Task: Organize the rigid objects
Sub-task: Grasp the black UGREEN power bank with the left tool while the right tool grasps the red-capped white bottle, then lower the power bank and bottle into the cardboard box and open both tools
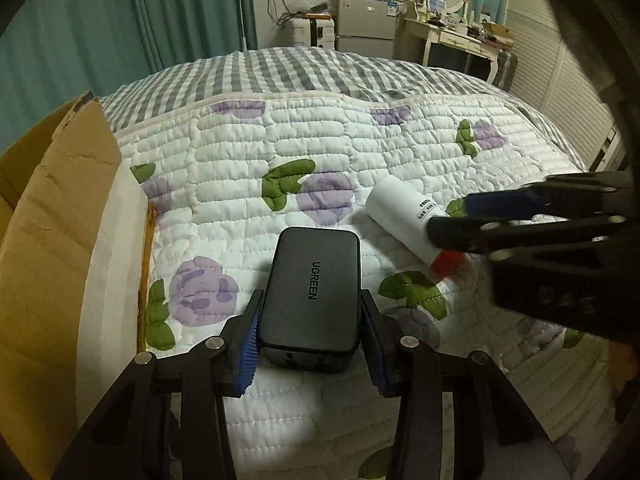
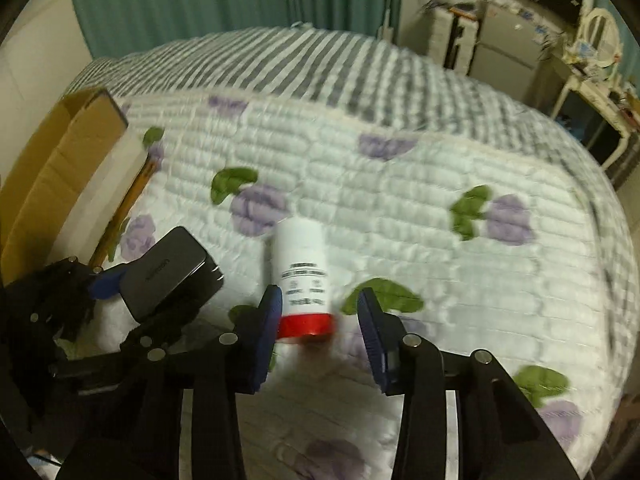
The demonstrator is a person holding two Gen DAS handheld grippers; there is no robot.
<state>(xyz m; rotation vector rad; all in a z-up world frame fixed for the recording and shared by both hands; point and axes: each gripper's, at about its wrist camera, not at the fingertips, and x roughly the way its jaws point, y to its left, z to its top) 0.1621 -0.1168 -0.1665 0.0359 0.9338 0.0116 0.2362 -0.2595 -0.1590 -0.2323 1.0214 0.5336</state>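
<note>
A dark grey UGREEN box (image 1: 312, 292) sits between the pads of my left gripper (image 1: 310, 320), which is shut on its sides just above the floral quilt. It also shows in the right wrist view (image 2: 168, 272). A white bottle with a red cap (image 2: 302, 280) lies on the quilt; it also shows in the left wrist view (image 1: 404, 216). My right gripper (image 2: 320, 320) is open, with its jaws on either side of the cap end; the left pad is close to the cap. The right gripper also shows in the left wrist view (image 1: 452, 220).
An open cardboard box (image 1: 52, 240) stands at the left edge of the bed, also seen in the right wrist view (image 2: 60, 168). The floral quilt (image 1: 320, 148) covers the bed. A fridge, a dresser and curtains stand beyond the bed.
</note>
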